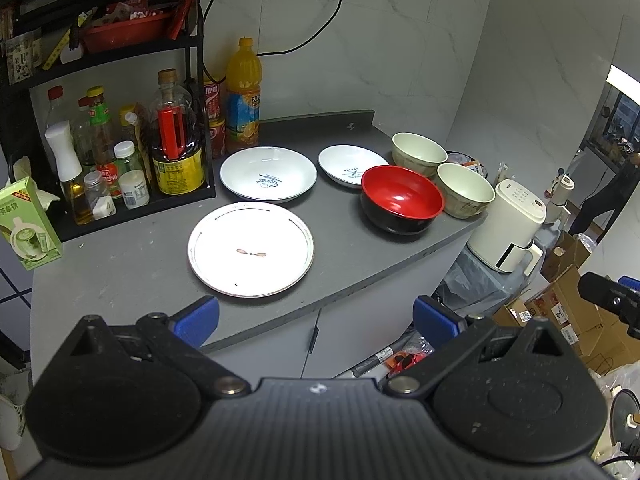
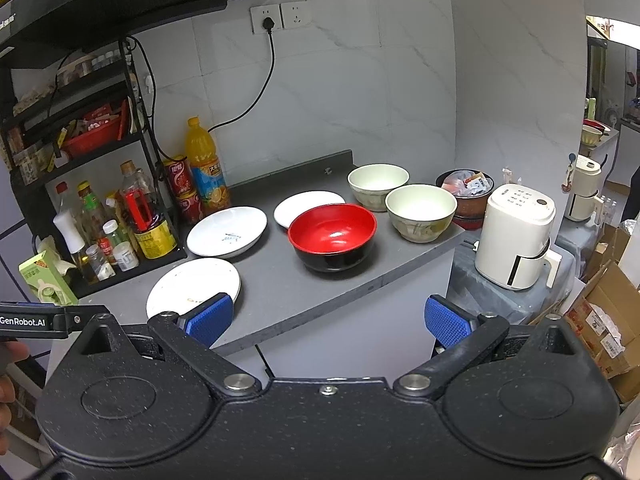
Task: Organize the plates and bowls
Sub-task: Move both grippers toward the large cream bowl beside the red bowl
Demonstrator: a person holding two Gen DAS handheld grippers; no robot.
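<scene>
Three plates and three bowls sit on the grey table (image 1: 140,264), all beyond both pairs of fingers, none touched. The left gripper (image 1: 316,318) and the right gripper (image 2: 330,318) each hold their blue fingers (image 1: 196,318) spread wide, with nothing between them. Nearest the left fingers lies the flat rimmed plate (image 1: 251,249); past it the deep plate (image 1: 268,174) reads "Sweet", and the small plate (image 1: 352,165) carries writing too small to read. Ahead of the right fingers stands one red-and-black bowl (image 2: 333,236), with two cream bowls behind it, the nearer cream bowl (image 2: 421,212) and the farther cream bowl (image 2: 378,186). A black bar at the right view's left edge reads "GenRobot.AI" (image 2: 24,322).
</scene>
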